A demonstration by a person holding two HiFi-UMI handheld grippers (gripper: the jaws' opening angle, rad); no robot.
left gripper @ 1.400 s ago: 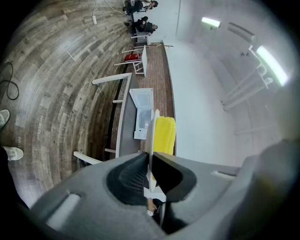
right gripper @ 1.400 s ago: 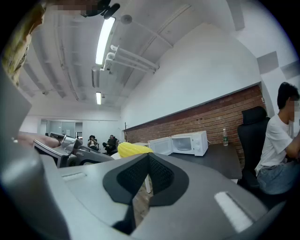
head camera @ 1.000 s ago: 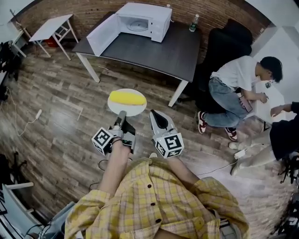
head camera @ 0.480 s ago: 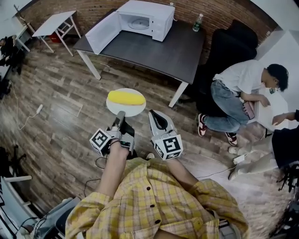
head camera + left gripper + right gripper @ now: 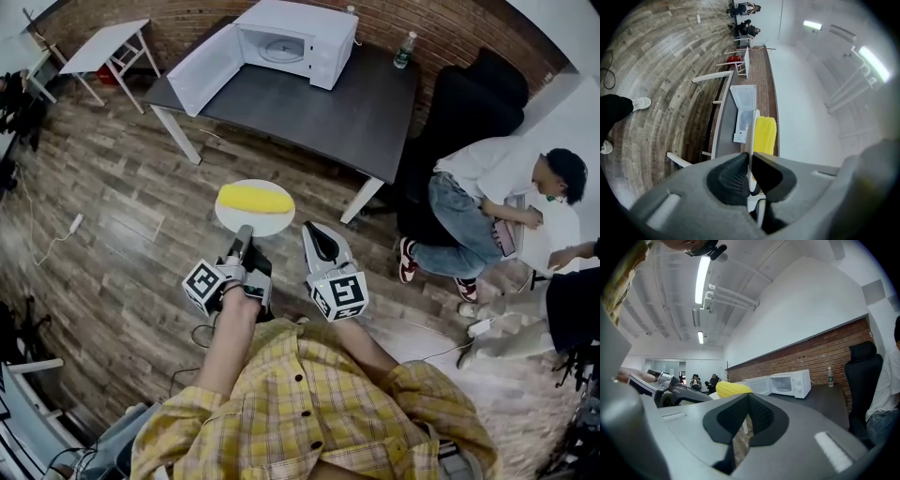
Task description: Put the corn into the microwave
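The left claw (image 5: 245, 232) is pinching the plate (image 5: 275, 223) by its rim, the corn (image 5: 254, 198) lying on it just past the tips, well short of the open microwave (image 5: 317, 44), while the right claw (image 5: 317, 234) is hovering closed and empty.

Left tongs (image 5: 751, 169): pinching the rim of the plate (image 5: 751, 133) — jaws nearly together.
Corn (image 5: 765, 136): lying on the plate.
Microwave (image 5: 744, 110): standing beyond on the tabletop (image 5: 722, 132) — door hanging open.

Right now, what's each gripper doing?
Left gripper: shut on the round white plate carrying the yellow corn cob.
Right gripper: shut, holding nothing.
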